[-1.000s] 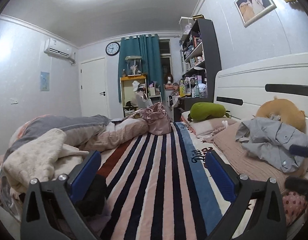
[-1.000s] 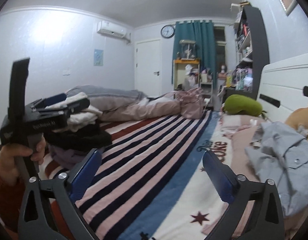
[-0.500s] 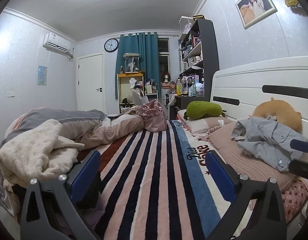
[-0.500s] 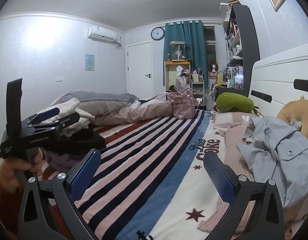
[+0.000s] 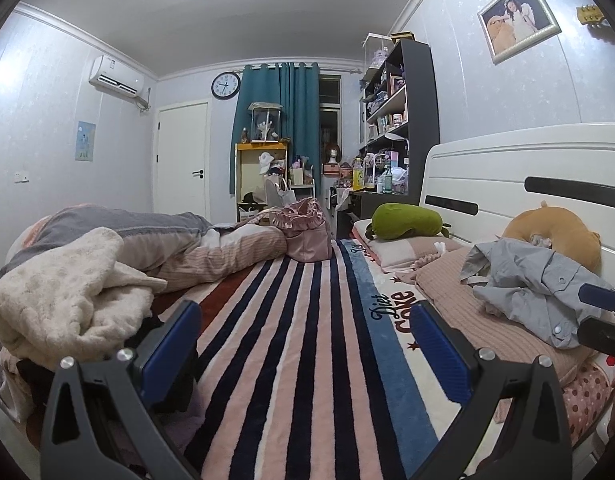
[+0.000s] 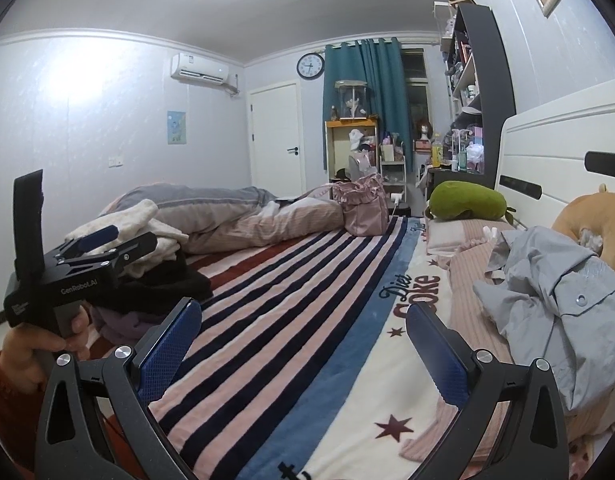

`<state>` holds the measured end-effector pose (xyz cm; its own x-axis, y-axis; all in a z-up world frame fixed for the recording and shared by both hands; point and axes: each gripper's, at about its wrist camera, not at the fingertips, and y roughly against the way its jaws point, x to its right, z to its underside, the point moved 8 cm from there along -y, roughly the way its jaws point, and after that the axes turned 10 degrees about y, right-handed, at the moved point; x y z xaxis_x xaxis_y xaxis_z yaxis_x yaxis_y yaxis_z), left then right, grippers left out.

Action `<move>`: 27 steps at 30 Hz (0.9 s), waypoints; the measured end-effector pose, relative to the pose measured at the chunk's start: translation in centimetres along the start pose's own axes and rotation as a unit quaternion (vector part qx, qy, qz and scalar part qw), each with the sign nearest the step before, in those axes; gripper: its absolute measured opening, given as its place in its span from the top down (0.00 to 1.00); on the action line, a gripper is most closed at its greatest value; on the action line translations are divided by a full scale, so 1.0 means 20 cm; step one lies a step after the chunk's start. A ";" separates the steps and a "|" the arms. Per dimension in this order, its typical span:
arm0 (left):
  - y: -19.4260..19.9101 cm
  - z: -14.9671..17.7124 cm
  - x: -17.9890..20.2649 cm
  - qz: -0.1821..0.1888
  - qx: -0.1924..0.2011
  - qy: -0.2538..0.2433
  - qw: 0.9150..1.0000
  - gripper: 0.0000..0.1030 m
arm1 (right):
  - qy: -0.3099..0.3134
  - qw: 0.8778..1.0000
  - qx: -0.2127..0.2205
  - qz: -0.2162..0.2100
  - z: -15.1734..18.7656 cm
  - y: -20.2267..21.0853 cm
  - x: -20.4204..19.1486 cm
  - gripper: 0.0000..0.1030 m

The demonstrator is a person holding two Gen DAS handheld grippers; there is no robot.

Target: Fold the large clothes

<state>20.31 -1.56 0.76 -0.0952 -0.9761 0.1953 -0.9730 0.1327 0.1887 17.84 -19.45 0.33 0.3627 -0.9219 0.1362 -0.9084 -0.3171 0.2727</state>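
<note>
Right wrist view is showing the crumpled light-grey snap-button jacket (image 6: pixel 555 308) lying in a rumpled heap on a pink ribbed pillow (image 6: pixel 467 280) near the white headboard (image 6: pixel 547 148), its folds bunching and a snap showing. The right gripper (image 6: pixel 303 340) is hovering over the striped plush blanket (image 6: pixel 291 300) with blue-padded fingers (image 6: pixel 167 350) spread wide, holding nothing. The left gripper (image 5: pixel 305 342) is likewise hanging with fingers apart and empty, the jacket (image 5: pixel 535 284) sitting off to its right.
</note>
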 end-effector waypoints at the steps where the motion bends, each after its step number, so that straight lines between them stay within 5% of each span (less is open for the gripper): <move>1: 0.00 0.00 0.00 -0.001 0.000 0.000 1.000 0.00 | 0.000 1.000 0.000 0.000 0.00 0.00 0.00 0.01; 27: -0.01 0.01 -0.03 -0.010 0.000 0.003 1.000 0.00 | -0.005 1.000 -0.002 -0.005 -0.01 -0.01 -0.01 0.01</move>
<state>20.43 -1.08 0.46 -0.0746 -0.9774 0.1978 -0.9748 0.1133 0.1924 17.98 -19.26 0.40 0.3697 -0.9208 0.1244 -0.9039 -0.3254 0.2778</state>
